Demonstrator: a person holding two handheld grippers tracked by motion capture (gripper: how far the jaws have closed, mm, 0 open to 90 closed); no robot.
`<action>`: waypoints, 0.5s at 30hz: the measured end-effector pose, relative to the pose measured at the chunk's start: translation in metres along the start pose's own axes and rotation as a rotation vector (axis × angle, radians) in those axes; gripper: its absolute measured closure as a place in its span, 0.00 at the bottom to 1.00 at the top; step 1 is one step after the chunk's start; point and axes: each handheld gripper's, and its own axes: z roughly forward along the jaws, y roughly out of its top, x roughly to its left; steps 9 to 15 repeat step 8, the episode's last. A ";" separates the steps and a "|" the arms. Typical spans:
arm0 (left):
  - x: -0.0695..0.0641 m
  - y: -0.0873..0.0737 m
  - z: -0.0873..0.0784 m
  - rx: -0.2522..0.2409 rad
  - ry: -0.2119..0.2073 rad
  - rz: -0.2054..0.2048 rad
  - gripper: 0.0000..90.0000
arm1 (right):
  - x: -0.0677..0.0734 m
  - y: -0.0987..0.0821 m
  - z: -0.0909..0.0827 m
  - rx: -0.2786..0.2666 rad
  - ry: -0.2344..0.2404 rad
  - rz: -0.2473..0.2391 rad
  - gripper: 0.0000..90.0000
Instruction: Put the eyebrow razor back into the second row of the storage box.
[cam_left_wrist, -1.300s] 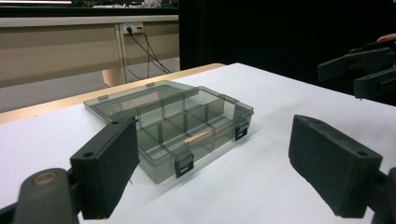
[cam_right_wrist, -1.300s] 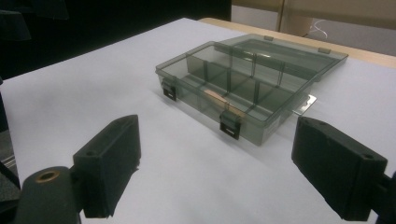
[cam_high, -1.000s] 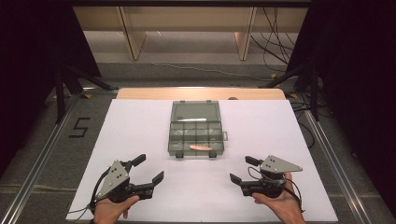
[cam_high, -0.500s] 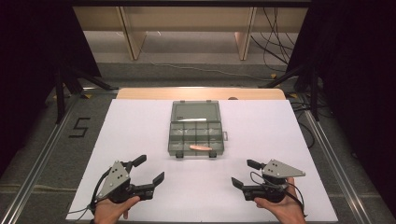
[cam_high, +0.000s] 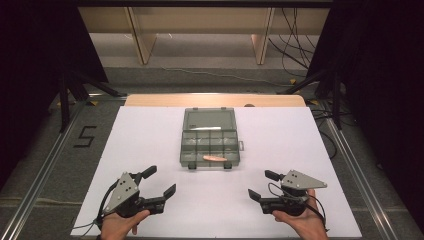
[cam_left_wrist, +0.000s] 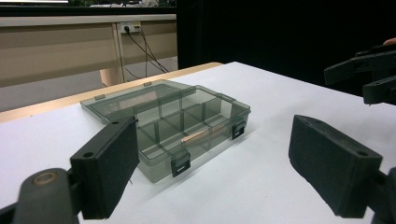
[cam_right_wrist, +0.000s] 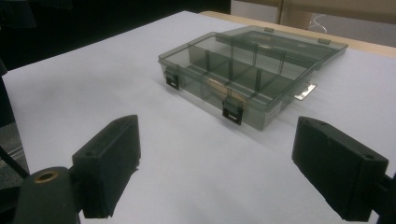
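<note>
A smoky clear compartment box (cam_high: 210, 138) lies open in the middle of the white table, its lid folded flat toward the far side; it also appears ahead of the jaws in the left gripper view (cam_left_wrist: 173, 123) and the right gripper view (cam_right_wrist: 247, 74). A small tan stick-shaped piece (cam_high: 215, 158) lies in a front compartment (cam_left_wrist: 198, 136). My left gripper (cam_high: 159, 181) is held open near the front left, empty. My right gripper (cam_high: 262, 185) is held open near the front right, also empty. Both are well short of the box.
The white table sheet (cam_high: 150, 135) has bare room on both sides of the box. A wooden strip (cam_high: 215, 100) runs along the far edge, with shelving legs and cables on the floor beyond. A "5" mark (cam_high: 85, 136) is on the floor at left.
The right gripper has drifted slightly down toward the table's near edge. The left gripper and the box have not visibly moved.
</note>
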 end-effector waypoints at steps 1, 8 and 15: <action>0.000 0.000 0.000 0.000 0.000 0.000 0.18 | 0.000 0.000 -0.001 0.006 -0.002 0.001 0.18; 0.000 0.000 0.000 0.002 -0.002 -0.001 0.18 | -0.002 0.000 0.000 0.006 -0.004 -0.002 0.18; 0.000 0.000 0.000 0.002 -0.002 -0.001 0.18 | -0.002 0.000 0.000 0.006 -0.004 -0.002 0.18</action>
